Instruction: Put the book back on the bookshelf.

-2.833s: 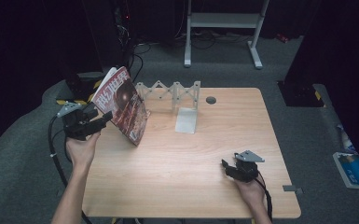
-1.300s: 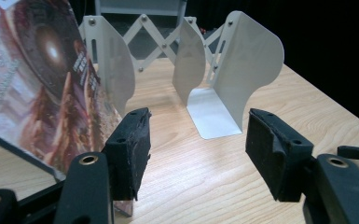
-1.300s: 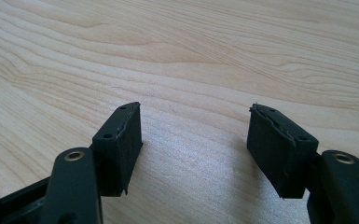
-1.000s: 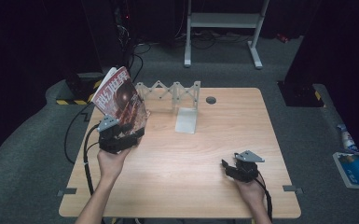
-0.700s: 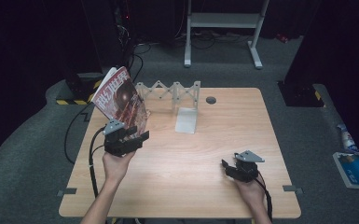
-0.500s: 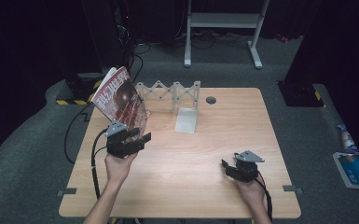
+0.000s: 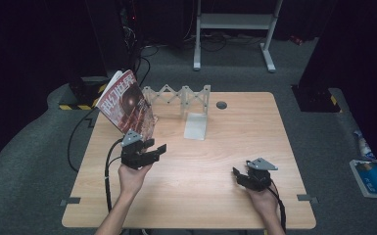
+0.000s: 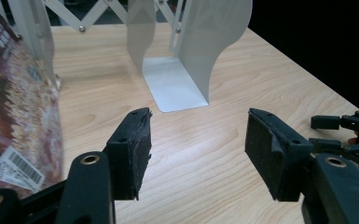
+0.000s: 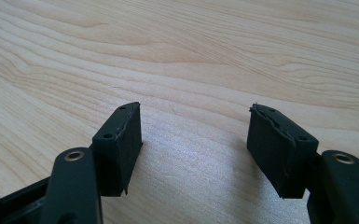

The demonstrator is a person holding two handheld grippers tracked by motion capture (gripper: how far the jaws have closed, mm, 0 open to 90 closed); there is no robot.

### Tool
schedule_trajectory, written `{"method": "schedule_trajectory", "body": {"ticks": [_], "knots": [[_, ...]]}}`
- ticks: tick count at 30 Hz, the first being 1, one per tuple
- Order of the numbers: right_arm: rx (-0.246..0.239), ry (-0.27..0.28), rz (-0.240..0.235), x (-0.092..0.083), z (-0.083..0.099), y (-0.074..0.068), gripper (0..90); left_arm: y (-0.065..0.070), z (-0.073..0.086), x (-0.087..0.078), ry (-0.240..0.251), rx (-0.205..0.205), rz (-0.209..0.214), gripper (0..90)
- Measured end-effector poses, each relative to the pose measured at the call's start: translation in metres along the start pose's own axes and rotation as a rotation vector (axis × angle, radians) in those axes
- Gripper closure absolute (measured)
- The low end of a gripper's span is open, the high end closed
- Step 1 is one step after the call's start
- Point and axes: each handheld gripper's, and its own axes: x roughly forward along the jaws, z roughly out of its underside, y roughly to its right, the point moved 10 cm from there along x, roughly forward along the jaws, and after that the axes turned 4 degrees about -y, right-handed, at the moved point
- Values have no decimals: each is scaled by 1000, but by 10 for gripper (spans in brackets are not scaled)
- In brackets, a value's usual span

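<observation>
Right now your left gripper sits left of centre in the high view, fingers open with nothing between them. The magazine stands just above and a little to the left of it, at the upper left of the table, leaning against the left end of the white folding rack. Whether the fingers brush its lower edge can't be told from above; in the left gripper view the cover lies off the left finger, outside the gap, not in it.

That is what the next move looks to turn on — the magazine is to the left of the fingers, its long edge rising up and away toward the upper left, so the gap would have to swing left and line up across the cover's thickness before closing. Your left hand is much the nearer one. Your right gripper rests low at the lower right, well apart from the magazine, fingers open over bare wood.

Ahead of the left fingers stands the white bookend, upright with its foot flat on the table; in the high view it is right of the magazine. It is clear of a leftward reach — the rack's legs behind the magazine are the closer obstacle.
</observation>
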Motion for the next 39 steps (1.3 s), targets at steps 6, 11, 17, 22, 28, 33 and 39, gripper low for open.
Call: {"method": "schedule_trajectory", "body": {"ticks": [6,11,17,22,28,33,39], "knots": [[0,0,0,0,0,0,354,4,5,8,-18,10,5,410],[1,0,0,0,0,0,354,7,8,14,-33,11,9,410],[-1,0,-1,0,0,0,354,9,15,23,-54,7,16,411],[-2,0,0,0,0,0,354,11,20,32,-66,9,15,413],[-2,0,0,0,0,0,354,13,25,42,-80,-1,13,414],[-3,1,-1,0,0,0,354,13,30,51,-96,-1,10,415],[-1,0,0,0,0,0,354,10,37,57,-115,6,-5,417]]}}
